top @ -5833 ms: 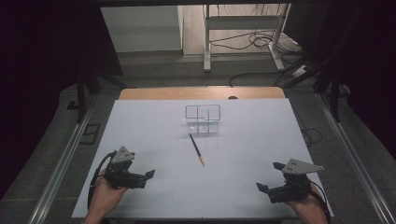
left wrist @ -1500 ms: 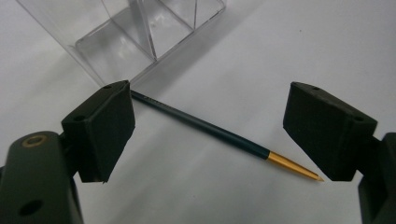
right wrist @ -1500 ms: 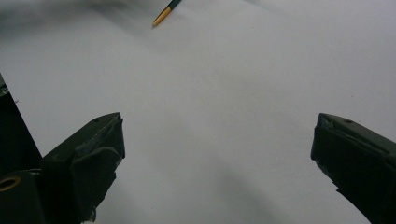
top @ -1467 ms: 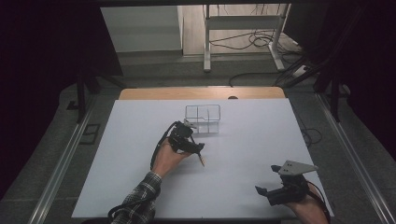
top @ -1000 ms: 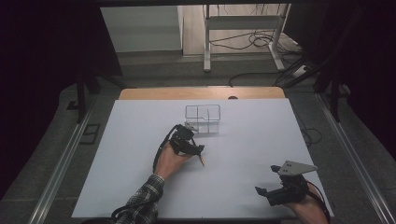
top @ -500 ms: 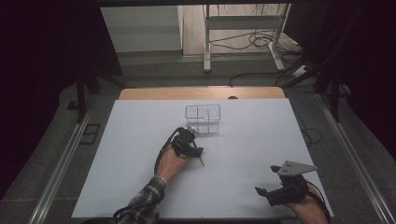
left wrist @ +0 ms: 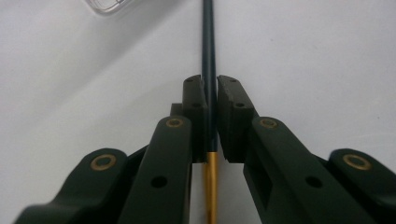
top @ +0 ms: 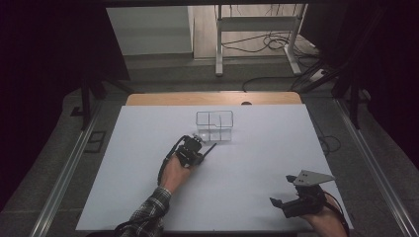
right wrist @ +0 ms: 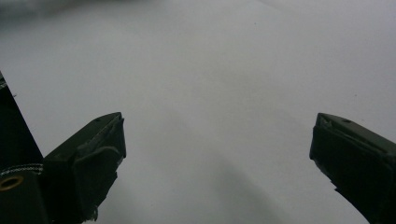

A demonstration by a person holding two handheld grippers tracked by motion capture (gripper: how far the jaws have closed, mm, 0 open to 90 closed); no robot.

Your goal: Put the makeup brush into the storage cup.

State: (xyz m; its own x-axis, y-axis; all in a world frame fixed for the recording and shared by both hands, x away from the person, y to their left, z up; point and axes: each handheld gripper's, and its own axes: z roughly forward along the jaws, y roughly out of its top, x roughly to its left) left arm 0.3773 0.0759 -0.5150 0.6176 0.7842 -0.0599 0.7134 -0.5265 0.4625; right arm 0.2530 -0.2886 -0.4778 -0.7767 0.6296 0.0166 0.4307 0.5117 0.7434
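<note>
Right hand-held gripper [top: 289, 207] sat at lower right of high view, low over white desk [top: 257, 163], jaws spread wide, nothing between them. Plaid-sleeved forearm rose from bottom centre-left. Left hand-held gripper [top: 200, 152] lay at frame centre, jaws clenched on dark pencil [left wrist: 208, 56]; pencil ran straight up left gripper view, gold section [left wrist: 211, 186] below pads. Pencil tip pointed toward clear divided container [top: 214, 125], just above centre. Container corner [left wrist: 105, 5] showed at upper left of left gripper view. Compartments looked empty.
</note>
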